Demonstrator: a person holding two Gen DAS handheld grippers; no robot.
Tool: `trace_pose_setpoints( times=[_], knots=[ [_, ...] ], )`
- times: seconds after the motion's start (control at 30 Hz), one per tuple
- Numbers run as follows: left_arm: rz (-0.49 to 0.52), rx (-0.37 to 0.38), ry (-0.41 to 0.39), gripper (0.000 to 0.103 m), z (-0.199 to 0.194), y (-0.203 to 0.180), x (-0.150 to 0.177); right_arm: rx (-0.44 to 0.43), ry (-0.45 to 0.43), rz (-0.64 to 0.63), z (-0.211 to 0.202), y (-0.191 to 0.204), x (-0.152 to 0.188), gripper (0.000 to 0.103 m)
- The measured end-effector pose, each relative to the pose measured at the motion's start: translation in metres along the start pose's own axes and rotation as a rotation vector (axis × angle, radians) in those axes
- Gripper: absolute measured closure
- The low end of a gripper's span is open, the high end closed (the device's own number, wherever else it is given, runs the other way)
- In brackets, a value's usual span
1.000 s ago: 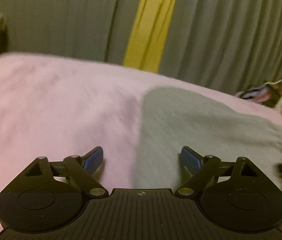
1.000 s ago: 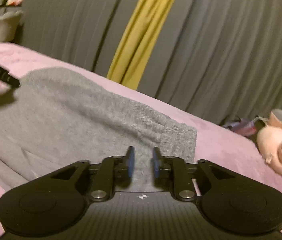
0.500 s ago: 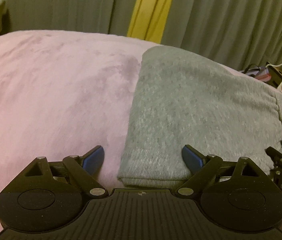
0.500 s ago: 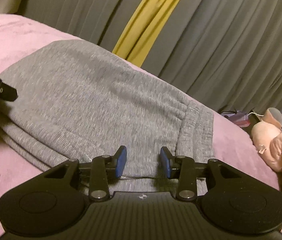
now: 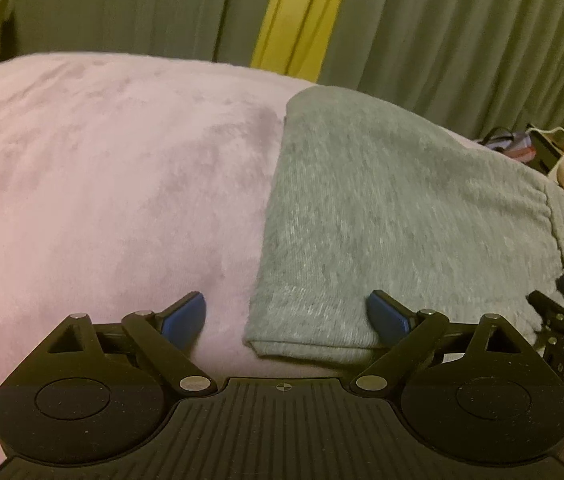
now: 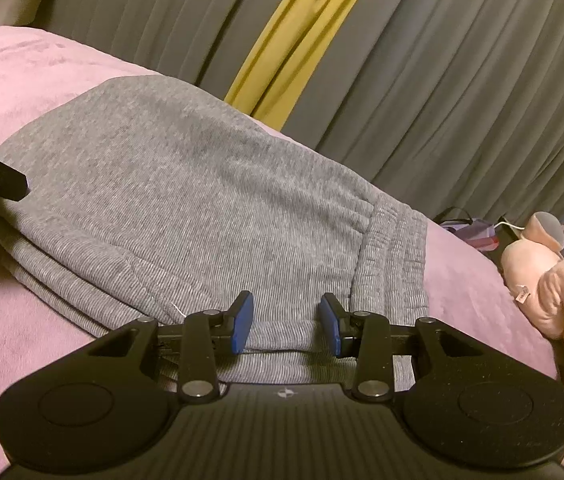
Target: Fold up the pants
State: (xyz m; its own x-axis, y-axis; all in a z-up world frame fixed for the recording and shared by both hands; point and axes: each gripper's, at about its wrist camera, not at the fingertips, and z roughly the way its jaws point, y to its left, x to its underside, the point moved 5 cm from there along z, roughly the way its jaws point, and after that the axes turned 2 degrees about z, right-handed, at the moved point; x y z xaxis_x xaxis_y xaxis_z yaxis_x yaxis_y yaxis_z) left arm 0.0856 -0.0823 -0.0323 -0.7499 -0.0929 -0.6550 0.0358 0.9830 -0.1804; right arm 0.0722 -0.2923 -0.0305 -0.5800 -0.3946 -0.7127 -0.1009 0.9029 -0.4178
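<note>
The grey pants lie on the pink blanket already doubled over into a compact stack — several layered edges show along the near side in the right wrist view, and the ribbed waistband sits at the right end of the bundle. Judging from that, the main folds are made and what is left is at most one more fold or some squaring up; whether the layers line up at the far side cannot be told from here.

The left gripper stands wide, one pad over bare blanket and the other over the fabric, with the near left corner of the bundle between its fingers and nothing pinched. The right gripper is at a narrower gap, its blue pads hovering over the near edge just left of the waistband; the cloth passes beneath them and does not look gripped, though the low angle makes contact hard to rule out.

For room: the blanket left of the pants is open well out toward the curtain, so a fold or a slide that way looks free. To the right the margin is tighter — a pink plush toy sits near the bed's right edge, beyond a strip of blanket past the waistband.
</note>
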Motion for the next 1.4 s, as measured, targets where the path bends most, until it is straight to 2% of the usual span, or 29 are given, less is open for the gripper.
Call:
trace_pose_setpoints(
  times=[0.07,0.17,0.23,0.47,0.53,0.57,0.6,0.7,0.8,0.9,1.0,1.03,1.1,1.13,1.23,1.3,1.4],
  knots=[
    [-0.024,-0.024,-0.029,0.018,-0.011,0.003,-0.007,-0.013,-0.009,0.013,-0.002,-0.003,0.002,0.066],
    [-0.054,0.019,-0.083,0.017,-0.023,0.000,-0.030,-0.046,-0.036,0.084,-0.005,-0.011,0.009,0.066],
    [-0.010,0.017,-0.093,0.017,-0.018,-0.009,-0.047,-0.056,-0.047,0.102,-0.006,-0.013,0.011,0.066],
    [0.149,0.001,-0.075,0.018,0.049,-0.058,-0.095,-0.091,-0.041,0.202,-0.005,-0.020,0.013,0.066],
    [0.211,-0.068,-0.085,0.015,0.075,-0.070,-0.106,-0.104,-0.036,0.238,-0.003,-0.022,0.015,0.067],
    [0.239,-0.107,-0.097,0.010,0.087,-0.074,-0.110,-0.111,-0.036,0.252,-0.002,-0.023,0.015,0.067],
    [0.251,-0.122,-0.115,0.009,0.098,-0.075,-0.115,-0.117,-0.037,0.262,-0.001,-0.024,0.016,0.067],
    [0.221,-0.151,-0.159,0.007,0.115,-0.072,-0.134,-0.127,-0.045,0.260,0.001,-0.024,0.018,0.067],
    [0.189,-0.166,-0.159,0.007,0.119,-0.064,-0.145,-0.136,-0.050,0.268,0.001,-0.025,0.019,0.067],
    [0.199,-0.146,-0.154,0.012,0.102,-0.062,-0.135,-0.130,-0.050,0.259,-0.002,-0.024,0.020,0.067],
    [0.217,-0.096,-0.139,0.014,0.066,-0.052,-0.104,-0.131,-0.044,0.266,-0.007,-0.027,0.016,0.066],
    [0.221,-0.095,-0.133,0.014,0.055,-0.047,-0.090,-0.140,-0.049,0.273,-0.009,-0.029,0.012,0.066],
    [0.205,-0.156,-0.130,0.013,0.032,-0.031,-0.060,-0.152,-0.080,0.309,-0.016,-0.037,0.005,0.066],
    [0.188,-0.163,-0.137,0.013,0.023,-0.024,-0.047,-0.151,-0.095,0.333,-0.017,-0.041,0.002,0.066],
    [0.118,-0.145,-0.112,0.013,0.009,-0.016,-0.026,-0.159,-0.114,0.385,-0.013,-0.049,-0.012,0.067],
    [0.124,-0.122,-0.118,0.013,0.011,-0.019,-0.027,-0.153,-0.103,0.350,0.000,-0.044,-0.026,0.079],
    [0.095,-0.108,-0.119,0.010,0.020,-0.015,-0.025,-0.157,-0.070,0.301,0.029,-0.032,-0.045,0.086]
  ],
)
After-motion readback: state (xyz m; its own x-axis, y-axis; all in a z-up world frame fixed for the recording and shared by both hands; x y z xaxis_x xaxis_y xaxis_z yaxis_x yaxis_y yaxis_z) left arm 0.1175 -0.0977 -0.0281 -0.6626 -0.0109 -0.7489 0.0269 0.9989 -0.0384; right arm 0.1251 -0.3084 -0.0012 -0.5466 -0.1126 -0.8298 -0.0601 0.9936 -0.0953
